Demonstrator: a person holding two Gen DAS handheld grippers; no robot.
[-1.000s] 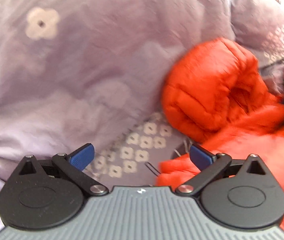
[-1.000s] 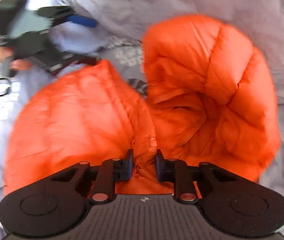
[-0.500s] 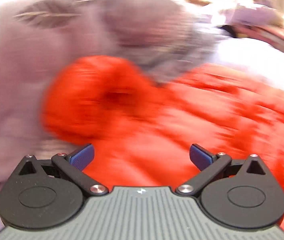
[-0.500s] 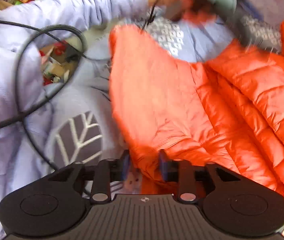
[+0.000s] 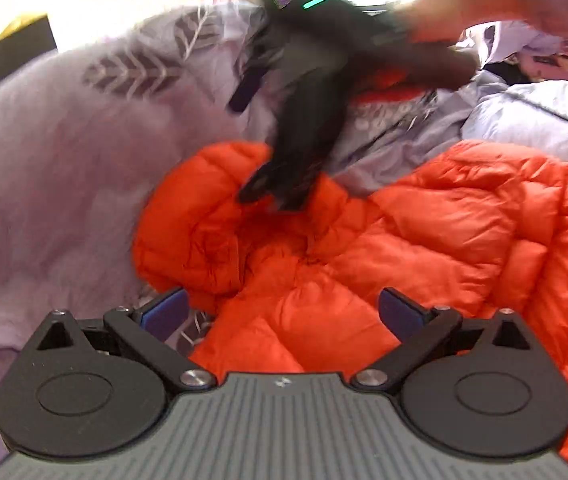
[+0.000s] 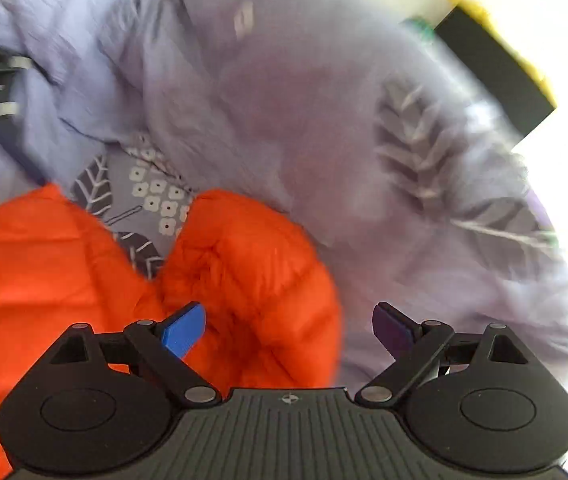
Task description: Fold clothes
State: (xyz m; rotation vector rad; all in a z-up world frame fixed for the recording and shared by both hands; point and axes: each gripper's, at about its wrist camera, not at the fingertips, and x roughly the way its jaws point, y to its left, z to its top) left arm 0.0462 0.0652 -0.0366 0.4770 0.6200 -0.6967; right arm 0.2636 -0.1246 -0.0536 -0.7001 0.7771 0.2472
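Note:
An orange puffer jacket (image 5: 424,240) lies crumpled on a lilac bedspread (image 5: 63,160), its hood (image 5: 203,220) bunched at the left. My left gripper (image 5: 281,312) is open and empty just above the jacket's body. My right gripper (image 6: 290,330) is open and empty over the hood (image 6: 251,280), and it shows blurred in the left wrist view (image 5: 296,140), held by a hand above the hood.
The lilac bedspread with leaf and flower prints (image 6: 404,140) spreads all round. A pale lilac garment (image 5: 532,120) lies at the right rear. A black and yellow object (image 6: 496,68) stands at the bed's far edge.
My right gripper has let go of the orange jacket and opened, and swung over to the hood. My left gripper stayed open and moved over the jacket's body.

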